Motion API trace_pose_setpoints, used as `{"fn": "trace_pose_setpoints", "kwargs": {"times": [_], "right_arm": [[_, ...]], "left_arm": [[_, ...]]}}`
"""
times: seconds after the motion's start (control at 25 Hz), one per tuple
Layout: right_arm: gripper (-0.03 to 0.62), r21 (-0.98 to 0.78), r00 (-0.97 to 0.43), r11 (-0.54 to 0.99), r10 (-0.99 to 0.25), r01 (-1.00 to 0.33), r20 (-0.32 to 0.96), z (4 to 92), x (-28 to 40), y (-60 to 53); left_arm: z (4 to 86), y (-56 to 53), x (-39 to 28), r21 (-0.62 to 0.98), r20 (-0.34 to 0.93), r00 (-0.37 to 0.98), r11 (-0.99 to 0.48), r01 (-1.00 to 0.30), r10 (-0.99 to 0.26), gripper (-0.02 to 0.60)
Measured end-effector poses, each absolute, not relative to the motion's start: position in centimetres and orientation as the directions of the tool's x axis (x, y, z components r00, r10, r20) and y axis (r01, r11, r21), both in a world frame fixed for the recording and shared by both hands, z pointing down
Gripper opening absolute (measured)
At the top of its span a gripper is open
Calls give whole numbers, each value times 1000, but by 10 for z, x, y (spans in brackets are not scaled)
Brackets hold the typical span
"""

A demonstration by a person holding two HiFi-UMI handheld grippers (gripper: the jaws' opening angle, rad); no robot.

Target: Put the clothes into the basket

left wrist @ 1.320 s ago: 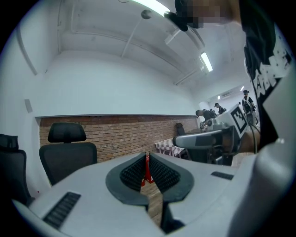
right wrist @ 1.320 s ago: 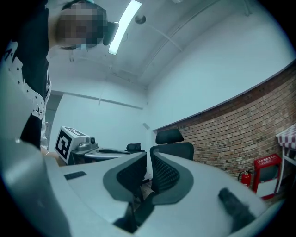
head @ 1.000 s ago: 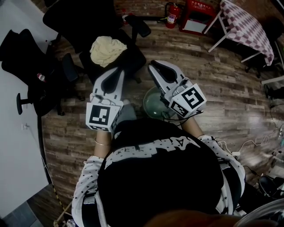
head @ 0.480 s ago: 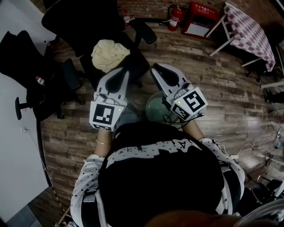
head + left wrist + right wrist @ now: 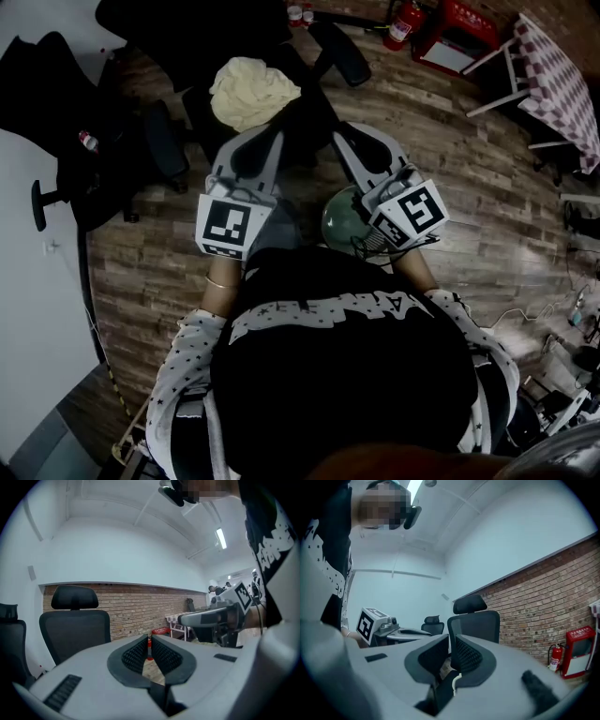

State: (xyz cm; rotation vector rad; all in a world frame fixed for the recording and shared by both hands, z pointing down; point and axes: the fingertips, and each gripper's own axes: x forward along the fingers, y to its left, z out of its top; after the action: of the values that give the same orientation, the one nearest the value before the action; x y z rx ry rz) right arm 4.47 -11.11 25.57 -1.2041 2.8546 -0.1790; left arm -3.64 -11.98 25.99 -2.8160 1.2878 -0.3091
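While the left tool (image 5: 265,141) and right tool (image 5: 349,134) hang side by side, jaws closed on nothing, the cream garment (image 5: 251,89) lies bunched on the seat of a black office chair (image 5: 307,111) just beyond their tips.

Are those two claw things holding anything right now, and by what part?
Nothing is held. The left gripper and right gripper are both closed on empty air; the cream cloth lies on the chair ahead.
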Motion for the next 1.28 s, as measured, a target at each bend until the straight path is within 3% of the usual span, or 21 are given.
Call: {"fn": "trace_pose_setpoints", "kwargs": {"times": [0.52, 1.28], "right_arm": [[35, -144, -708, 694, -701, -705, 89, 288, -19, -214], [35, -129, -703, 692, -695, -711, 150, 298, -79, -287]], "left_arm": [[299, -224, -106, -64, 214, 616, -640, -766, -758, 14], [312, -295, -148, -43, 233, 652, -678, -734, -721, 14]]}}
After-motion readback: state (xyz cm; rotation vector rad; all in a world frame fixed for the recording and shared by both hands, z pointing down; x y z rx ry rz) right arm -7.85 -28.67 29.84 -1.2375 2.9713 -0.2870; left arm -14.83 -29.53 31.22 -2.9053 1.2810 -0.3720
